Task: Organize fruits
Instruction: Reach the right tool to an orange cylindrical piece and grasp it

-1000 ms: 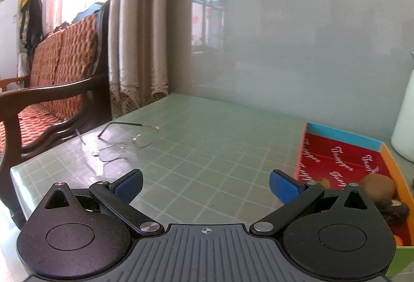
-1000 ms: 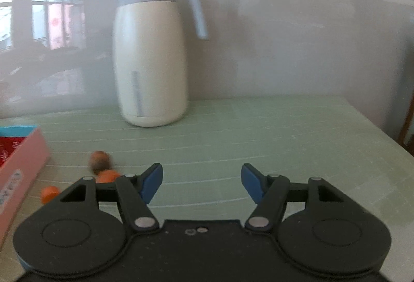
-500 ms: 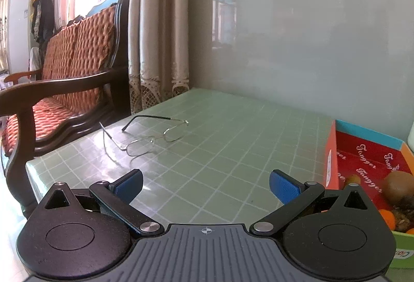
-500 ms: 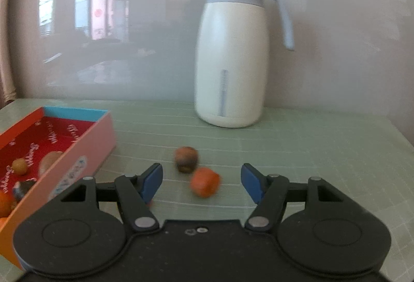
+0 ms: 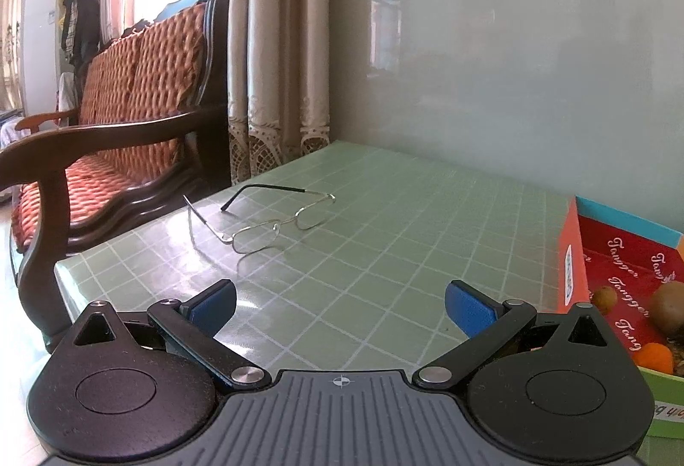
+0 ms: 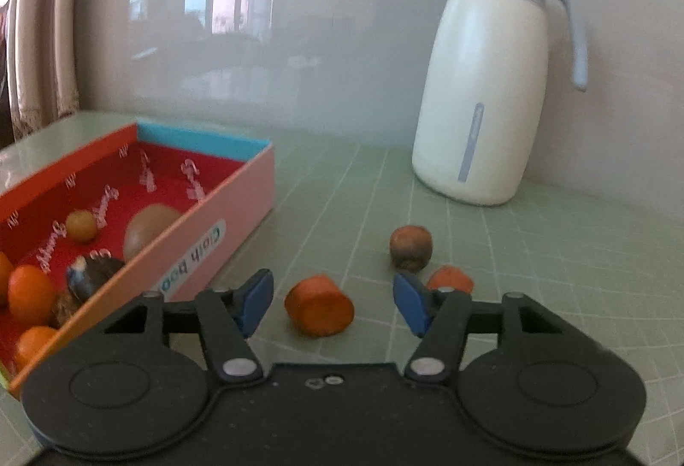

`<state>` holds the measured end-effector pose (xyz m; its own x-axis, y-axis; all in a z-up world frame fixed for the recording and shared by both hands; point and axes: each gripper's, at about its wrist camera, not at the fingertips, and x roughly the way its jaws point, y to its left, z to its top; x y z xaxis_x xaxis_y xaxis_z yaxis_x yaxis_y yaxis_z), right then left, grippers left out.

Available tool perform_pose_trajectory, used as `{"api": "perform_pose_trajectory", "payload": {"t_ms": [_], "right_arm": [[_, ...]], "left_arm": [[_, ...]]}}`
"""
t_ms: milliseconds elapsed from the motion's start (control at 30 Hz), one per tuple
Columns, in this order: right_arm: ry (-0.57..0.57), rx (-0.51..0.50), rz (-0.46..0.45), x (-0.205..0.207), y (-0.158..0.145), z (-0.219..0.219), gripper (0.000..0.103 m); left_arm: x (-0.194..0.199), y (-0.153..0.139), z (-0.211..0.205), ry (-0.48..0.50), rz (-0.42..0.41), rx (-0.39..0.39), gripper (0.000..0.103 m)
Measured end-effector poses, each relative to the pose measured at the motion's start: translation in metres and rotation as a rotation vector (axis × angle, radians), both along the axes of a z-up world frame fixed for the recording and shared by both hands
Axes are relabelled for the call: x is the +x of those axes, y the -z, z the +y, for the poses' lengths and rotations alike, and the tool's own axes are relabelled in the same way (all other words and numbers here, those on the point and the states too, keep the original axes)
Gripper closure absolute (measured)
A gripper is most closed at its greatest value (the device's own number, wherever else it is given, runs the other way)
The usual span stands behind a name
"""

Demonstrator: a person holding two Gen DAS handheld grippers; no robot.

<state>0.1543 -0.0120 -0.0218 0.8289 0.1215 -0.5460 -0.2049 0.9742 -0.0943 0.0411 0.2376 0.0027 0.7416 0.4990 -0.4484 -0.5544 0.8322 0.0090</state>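
In the right wrist view an orange fruit piece lies on the green table between the blue pads of my right gripper. Its jaws are closing, with gaps on both sides of the fruit. A brown fruit and another orange piece lie just beyond. The red-lined box at the left holds several fruits, among them a kiwi and small oranges. My left gripper stands open over bare table, with the same box at its right.
A white thermos jug stands at the back right by the wall. Wire-framed glasses lie on the table ahead of the left gripper. A wooden armchair with a red cushion stands beyond the table's left edge, beside curtains.
The right gripper swung left and closer, bringing the orange piece between its fingers, and its jaws narrowed. The left view shifted slightly, so the glasses now sit nearer the centre.
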Motion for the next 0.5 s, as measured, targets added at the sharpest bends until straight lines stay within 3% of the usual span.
{"api": "perform_pose_trajectory", "payload": {"t_ms": [100,133,500], "right_arm": [[-0.002,-0.001,0.032,0.004,0.004,0.001,0.06],[-0.007,0.002,0.041,0.004,0.005,0.001,0.069],[-0.008,0.026,-0.007,-0.009,-0.015,0.004,0.068]], "left_arm": [[0.0,0.0,-0.001,0.001,0.002,0.0,0.0],[0.0,0.0,-0.001,0.002,0.001,0.0,0.0],[-0.002,-0.001,0.0,0.004,0.003,0.007,0.0]]}}
